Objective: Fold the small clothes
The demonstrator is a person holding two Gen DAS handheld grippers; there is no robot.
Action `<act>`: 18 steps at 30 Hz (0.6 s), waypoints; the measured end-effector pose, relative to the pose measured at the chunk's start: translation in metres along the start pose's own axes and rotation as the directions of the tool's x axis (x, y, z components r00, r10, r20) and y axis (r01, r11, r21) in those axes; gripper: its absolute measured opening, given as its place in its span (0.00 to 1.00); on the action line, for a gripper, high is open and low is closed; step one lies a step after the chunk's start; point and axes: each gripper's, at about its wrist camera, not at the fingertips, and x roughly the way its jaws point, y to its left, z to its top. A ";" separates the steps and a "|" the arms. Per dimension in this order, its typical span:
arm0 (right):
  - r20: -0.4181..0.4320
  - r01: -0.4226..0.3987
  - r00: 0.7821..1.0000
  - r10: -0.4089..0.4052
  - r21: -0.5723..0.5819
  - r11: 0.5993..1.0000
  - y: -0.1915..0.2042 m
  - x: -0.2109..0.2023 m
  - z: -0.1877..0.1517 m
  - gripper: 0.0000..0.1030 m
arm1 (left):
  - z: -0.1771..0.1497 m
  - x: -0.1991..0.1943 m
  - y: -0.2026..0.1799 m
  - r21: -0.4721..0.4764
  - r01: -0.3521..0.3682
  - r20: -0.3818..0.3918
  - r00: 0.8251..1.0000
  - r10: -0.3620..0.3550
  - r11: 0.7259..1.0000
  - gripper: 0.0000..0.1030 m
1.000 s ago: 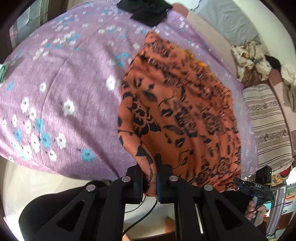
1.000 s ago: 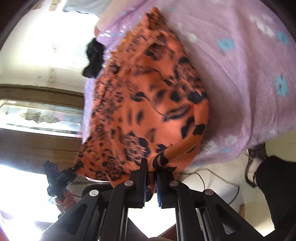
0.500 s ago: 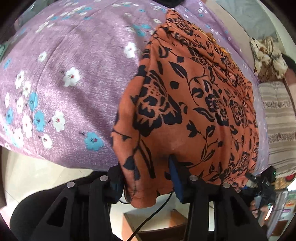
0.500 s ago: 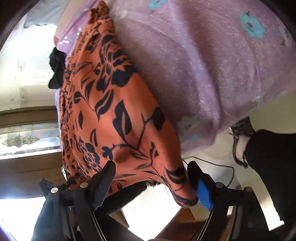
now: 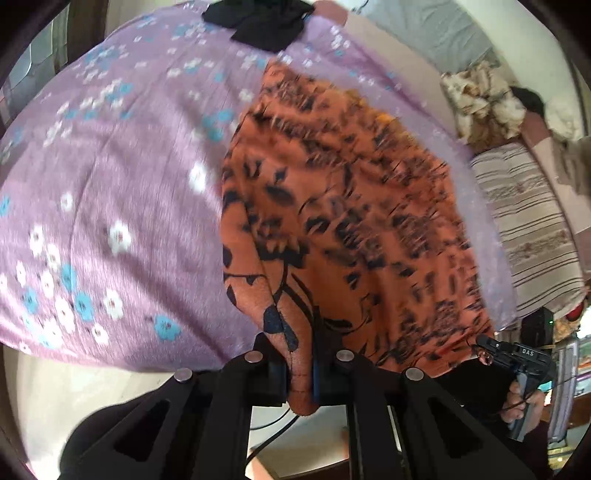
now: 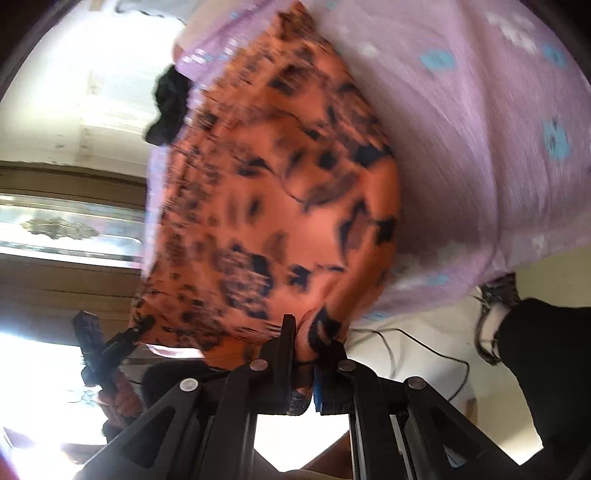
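Note:
An orange garment with a black floral print (image 5: 343,221) lies spread on a purple flowered bedsheet (image 5: 110,177), its near edge hanging over the bed's edge. My left gripper (image 5: 300,365) is shut on the garment's near left corner. My right gripper (image 6: 303,365) is shut on the near right corner of the same garment (image 6: 273,192). Each gripper shows in the other's view: the right one (image 5: 517,358) at lower right, the left one (image 6: 99,350) at lower left. Both views are motion-blurred.
A black garment (image 5: 266,22) lies at the far end of the bed and also shows in the right wrist view (image 6: 168,107). A striped cushion (image 5: 528,229) and crumpled cloth (image 5: 480,103) lie to the right. Pale floor and a cable (image 6: 424,347) lie below the bed edge.
Half a second ago both grippers were open around the garment's edge, close to the bed. Now both are shut on its corners and have drawn back from the bed.

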 end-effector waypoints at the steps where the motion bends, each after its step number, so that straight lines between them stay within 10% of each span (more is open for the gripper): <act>1: 0.016 -0.029 0.999 0.029 -0.004 1.000 0.006 -0.006 0.004 0.08 | 0.005 -0.006 -0.001 0.001 0.015 0.012 1.000 -0.015 1.000 0.09; 11: 0.276 -0.157 0.945 0.178 -0.096 0.983 0.075 -0.052 0.103 0.08 | 0.126 -0.033 -0.027 0.004 0.067 0.142 0.988 -0.067 0.998 0.09; 18: 0.458 -0.167 0.873 0.169 -0.044 0.985 0.087 -0.036 0.248 0.08 | 0.254 0.023 -0.037 -0.065 0.032 0.184 0.983 -0.019 0.997 0.09</act>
